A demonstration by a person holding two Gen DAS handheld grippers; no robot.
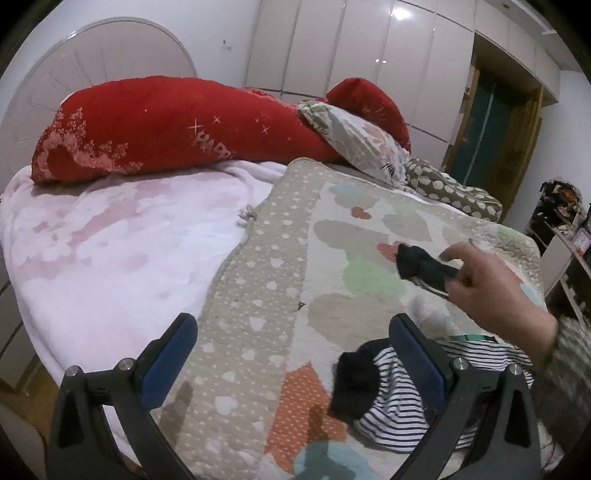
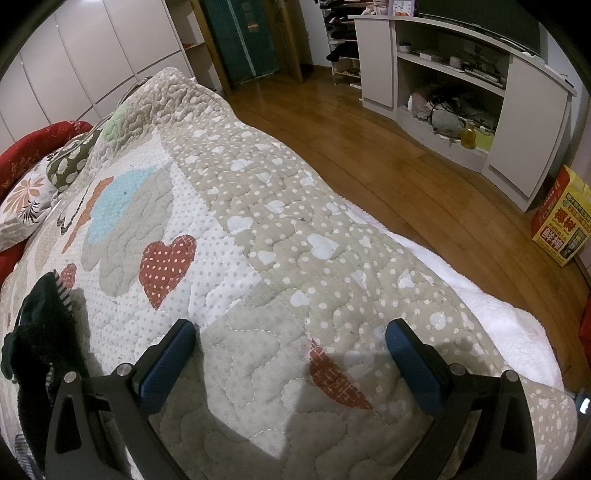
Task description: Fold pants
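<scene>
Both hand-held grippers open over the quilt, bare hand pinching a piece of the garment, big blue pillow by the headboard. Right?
Not quite: the pillow by the headboard is red, as the left wrist view shows. The rest holds: the left hand-held gripper and the right hand-held gripper are open over the quilt, and the bare hand pinches a dark piece of the garment.

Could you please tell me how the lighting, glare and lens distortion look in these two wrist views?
Left wrist view: a ceiling light glares off the glossy white wardrobe doors, and the fisheye bows the bed's white rounded headboard. Right wrist view: the open right gripper casts soft shadows on the beige heart-patterned quilt, the brown wooden floor shows mild sheen, and the corners vignette to black.
</scene>
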